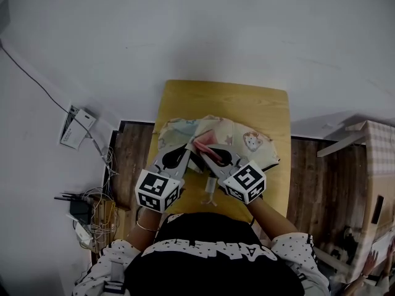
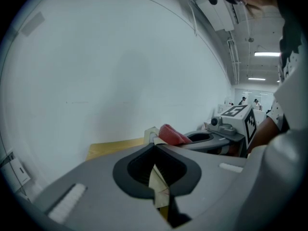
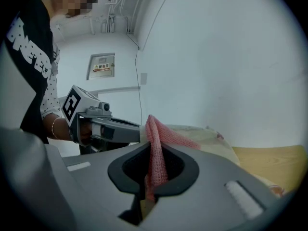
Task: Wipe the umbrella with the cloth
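The umbrella (image 1: 248, 142), a pale canopy printed with small cartoon figures, lies spread in a loose heap across the middle of a yellow wooden table (image 1: 222, 97). Its cloth reaches nearly to both long edges of the tabletop. On the side of the canopy nearest the person sits the pink knitted cloth (image 1: 202, 142), bunched up and resting on the umbrella's fabric.

The right gripper (image 3: 155, 146) has its jaws closed on this cloth. In the right gripper view a fold of the pink knit runs up between the dark pads and spills forward over the canopy (image 3: 211, 138). The left gripper (image 2: 155, 146) is also closed, pinching a thin cream strip of the umbrella's fabric (image 2: 157, 179) that stands between its pads. The two grippers point toward each other, their tips just beside one another over the near edge of the canopy. Each shows its marker cube (image 1: 158, 190) toward the person.

The person wears a black top with white lettering and spotted sleeves, with a thin bracelet (image 1: 145, 226) on the left wrist. The table stands against a plain white wall. On the floor to the left lies a tangle of cables and small devices (image 1: 86, 211), and a cardboard box (image 1: 378, 165) stands at the right.
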